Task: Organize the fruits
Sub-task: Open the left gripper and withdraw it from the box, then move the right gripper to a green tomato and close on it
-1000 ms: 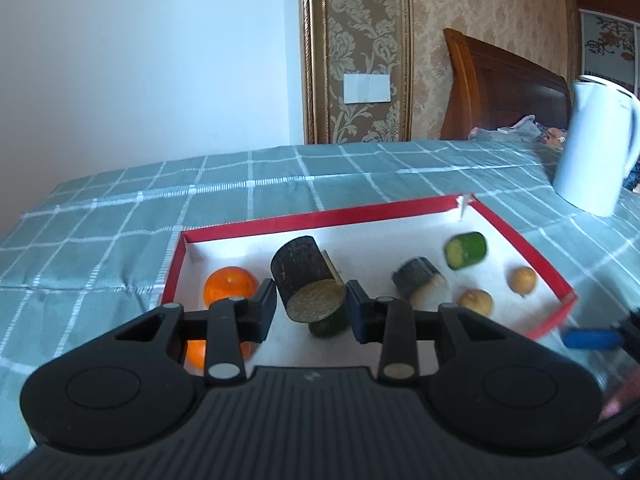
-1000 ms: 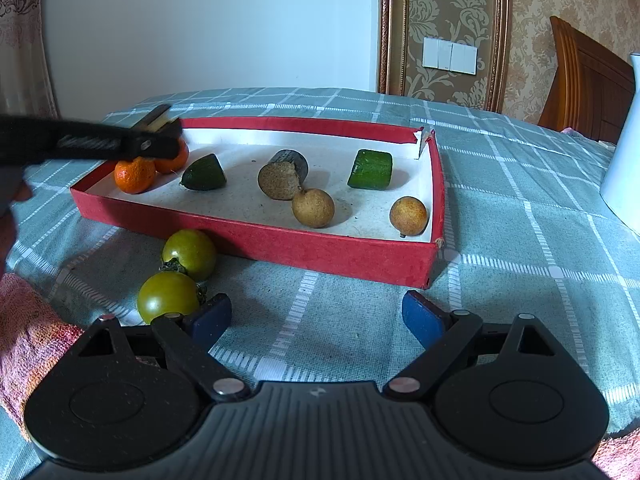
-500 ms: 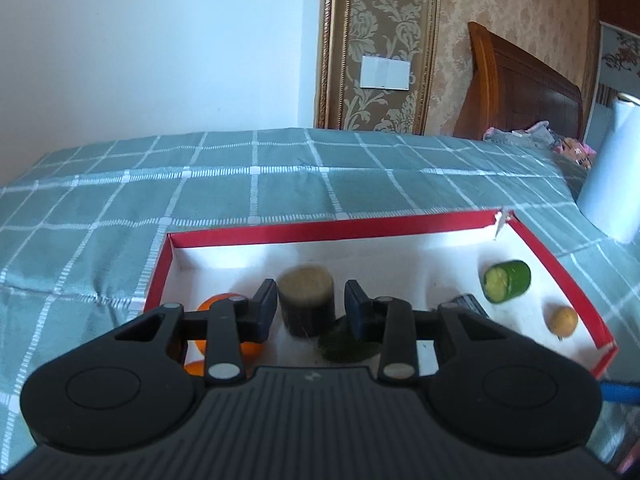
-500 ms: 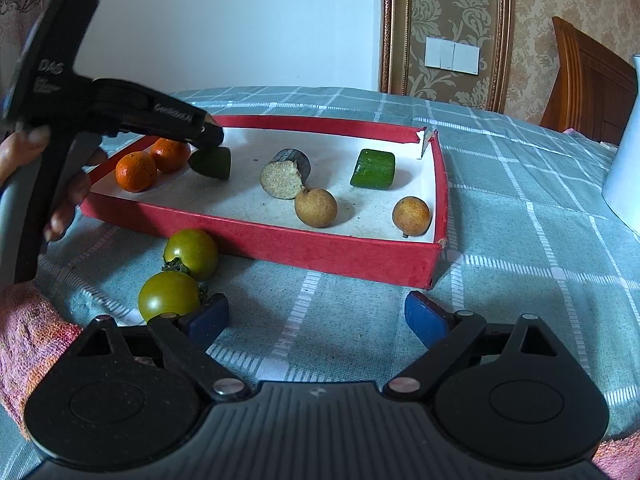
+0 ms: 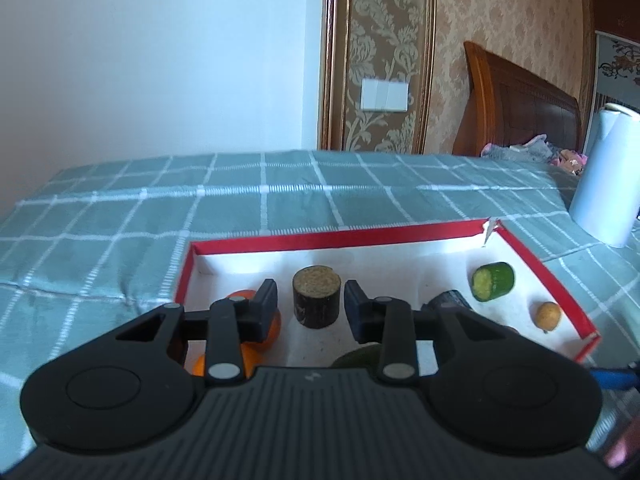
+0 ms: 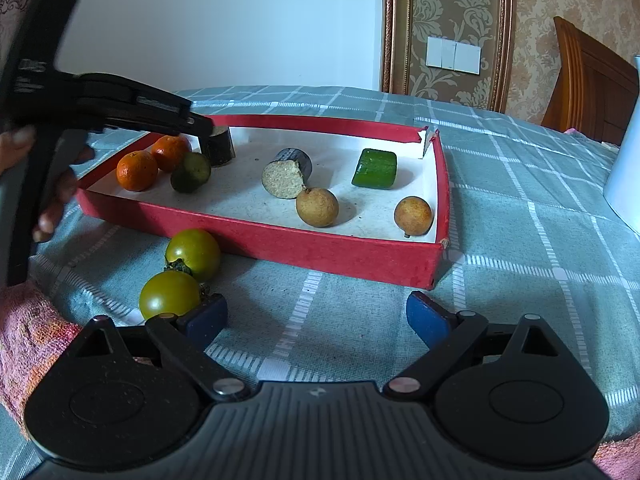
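1. The dark chunk [image 5: 317, 300] stood upright on the white floor of the red tray [image 6: 280, 246], near its far left corner, cut face up.
2. The left gripper [image 5: 310, 292] had its jaws a narrow way apart around the chunk. In the left wrist view a strip of tray floor showed between the chunk and the left pad, and a thinner gap at the right pad. In the right wrist view the gripper's tip overlapped the chunk's top, so contact there could not be told.
3. A hand [image 6: 52, 200] held that gripper's handle beyond the tray's left edge.
4. Two oranges [image 6: 137, 171] lay touching each other along the tray's left edge. A dark green piece [image 6: 191, 172] sat just beside them and the chunk.
5. A second chunk [image 6: 286, 174] lay on its side mid-tray, its pale cut face towards the near edge, with a longan [image 6: 317, 207] touching it.
6. A cucumber piece [image 6: 375, 169] lay towards the far right corner, and another longan [image 6: 413, 216] sat near the near right corner.
7. Two green tomatoes [image 6: 193, 254] lay on the checked surface [image 6: 520, 200] outside the tray's near edge, close together.
8. The right gripper [image 6: 318, 316] hung over the surface with its jaws wide apart and nothing between them. Its left pad was just beside the nearer tomato.
9. A white jug [image 5: 604, 184] stood beyond the tray's right edge, and a pink towel [image 6: 28, 332] lay at the surface's near left.
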`<state>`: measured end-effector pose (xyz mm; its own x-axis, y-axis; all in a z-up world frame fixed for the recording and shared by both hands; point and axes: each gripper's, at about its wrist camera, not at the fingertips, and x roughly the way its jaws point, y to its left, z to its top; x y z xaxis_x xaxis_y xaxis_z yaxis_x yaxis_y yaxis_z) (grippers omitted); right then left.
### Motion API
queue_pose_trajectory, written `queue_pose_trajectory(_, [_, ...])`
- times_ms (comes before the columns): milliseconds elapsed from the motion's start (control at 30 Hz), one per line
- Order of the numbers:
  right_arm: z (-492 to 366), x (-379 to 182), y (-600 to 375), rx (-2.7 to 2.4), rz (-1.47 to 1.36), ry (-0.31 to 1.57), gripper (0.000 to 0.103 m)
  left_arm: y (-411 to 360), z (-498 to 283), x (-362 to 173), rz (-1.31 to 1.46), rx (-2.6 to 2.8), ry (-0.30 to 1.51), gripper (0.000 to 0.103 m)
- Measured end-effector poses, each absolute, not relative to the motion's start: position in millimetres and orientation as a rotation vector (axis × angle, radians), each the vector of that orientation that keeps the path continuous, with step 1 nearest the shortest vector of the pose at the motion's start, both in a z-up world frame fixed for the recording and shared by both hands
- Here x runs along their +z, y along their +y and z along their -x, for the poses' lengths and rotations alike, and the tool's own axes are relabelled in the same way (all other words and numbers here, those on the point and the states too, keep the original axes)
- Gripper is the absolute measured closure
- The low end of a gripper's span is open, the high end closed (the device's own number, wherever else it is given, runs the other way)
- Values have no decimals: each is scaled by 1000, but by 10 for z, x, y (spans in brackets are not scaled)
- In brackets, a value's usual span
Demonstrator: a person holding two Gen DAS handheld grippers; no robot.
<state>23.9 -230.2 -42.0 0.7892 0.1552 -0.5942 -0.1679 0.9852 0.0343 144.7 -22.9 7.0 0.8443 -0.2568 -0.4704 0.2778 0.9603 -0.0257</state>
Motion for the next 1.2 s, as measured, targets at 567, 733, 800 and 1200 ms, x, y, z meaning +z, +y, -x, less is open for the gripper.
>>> queue_pose_trajectory(567, [-238, -419, -2303, 174, 21, 638, 6, 41, -332, -218, -59, -276, 509, 51])
queue_pose_trajectory(733, [-239, -420, -2302, 174, 21, 638, 6, 104, -404, -341, -25, -260, 573, 51])
queue_pose_trajectory(800, [-238, -418, -2304, 174, 21, 638, 6, 149, -422, -348, -1, -263, 582, 50])
queue_pose_trajectory(1200, [-242, -416, -2303, 174, 14, 637, 5, 72, -497, -383, -53, -223, 623, 27])
